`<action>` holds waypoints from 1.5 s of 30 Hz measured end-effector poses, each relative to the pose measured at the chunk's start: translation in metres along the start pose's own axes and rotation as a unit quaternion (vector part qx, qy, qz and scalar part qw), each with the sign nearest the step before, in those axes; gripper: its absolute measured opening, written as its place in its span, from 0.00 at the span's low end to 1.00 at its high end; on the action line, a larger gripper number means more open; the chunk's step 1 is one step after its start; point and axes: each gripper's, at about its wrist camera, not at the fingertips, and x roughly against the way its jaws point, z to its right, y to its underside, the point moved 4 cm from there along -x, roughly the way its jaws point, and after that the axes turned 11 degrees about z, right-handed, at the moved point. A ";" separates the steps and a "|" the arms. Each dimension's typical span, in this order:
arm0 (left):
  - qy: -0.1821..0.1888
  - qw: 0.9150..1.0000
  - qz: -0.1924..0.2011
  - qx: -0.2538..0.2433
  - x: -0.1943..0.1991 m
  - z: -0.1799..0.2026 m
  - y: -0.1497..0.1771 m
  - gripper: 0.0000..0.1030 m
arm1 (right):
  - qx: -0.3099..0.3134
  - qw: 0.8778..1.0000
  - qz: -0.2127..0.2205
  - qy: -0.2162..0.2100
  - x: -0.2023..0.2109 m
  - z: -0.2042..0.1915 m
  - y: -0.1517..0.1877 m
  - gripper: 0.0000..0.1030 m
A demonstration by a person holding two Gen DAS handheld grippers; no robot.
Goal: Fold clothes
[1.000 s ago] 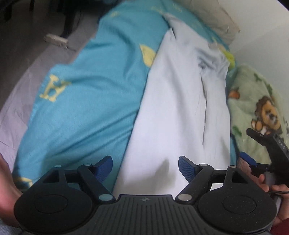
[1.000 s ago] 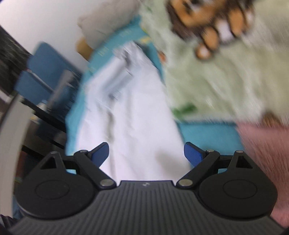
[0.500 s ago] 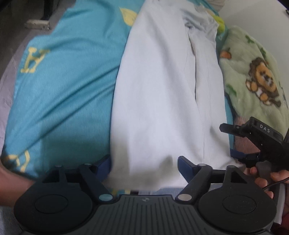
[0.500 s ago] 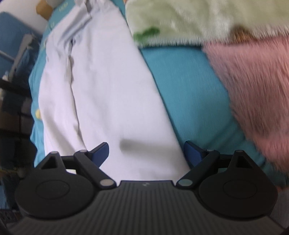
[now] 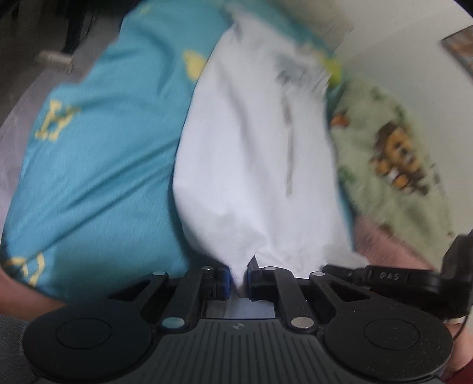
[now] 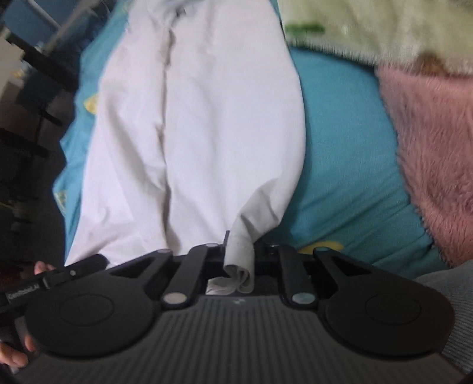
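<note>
A pair of white trousers (image 5: 254, 165) lies lengthwise on a turquoise bedsheet (image 5: 97, 165); it also shows in the right wrist view (image 6: 195, 124). My left gripper (image 5: 239, 279) is shut on the near hem of the trousers at its left corner. My right gripper (image 6: 240, 260) is shut on the near hem at its right corner, with bunched cloth between the fingers. Both hems are lifted a little off the sheet. The right gripper's body shows at the lower right of the left wrist view (image 5: 393, 277).
A green lion-print blanket (image 5: 396, 153) and a pink fluffy blanket (image 6: 428, 153) lie to the right of the trousers. A beige pillow (image 5: 322, 17) sits at the far end by the white wall. The bed's left edge drops to a dark floor (image 5: 29, 35).
Both grippers have gone from open above the hem to shut on it. The near end of the trousers is now gathered and raised. The views are blurred by motion.
</note>
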 end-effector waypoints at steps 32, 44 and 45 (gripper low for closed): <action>0.090 0.958 0.263 -0.063 0.223 0.153 -0.013 0.05 | -0.055 0.940 0.260 -0.213 0.217 0.002 -0.023 0.11; -0.009 0.964 0.246 -0.106 0.079 0.135 -0.094 0.05 | -0.082 0.957 0.218 -0.174 0.089 -0.001 -0.099 0.11; -0.017 0.963 0.243 -0.111 0.065 0.132 -0.101 0.05 | -0.083 0.958 0.214 -0.169 0.077 -0.002 -0.106 0.11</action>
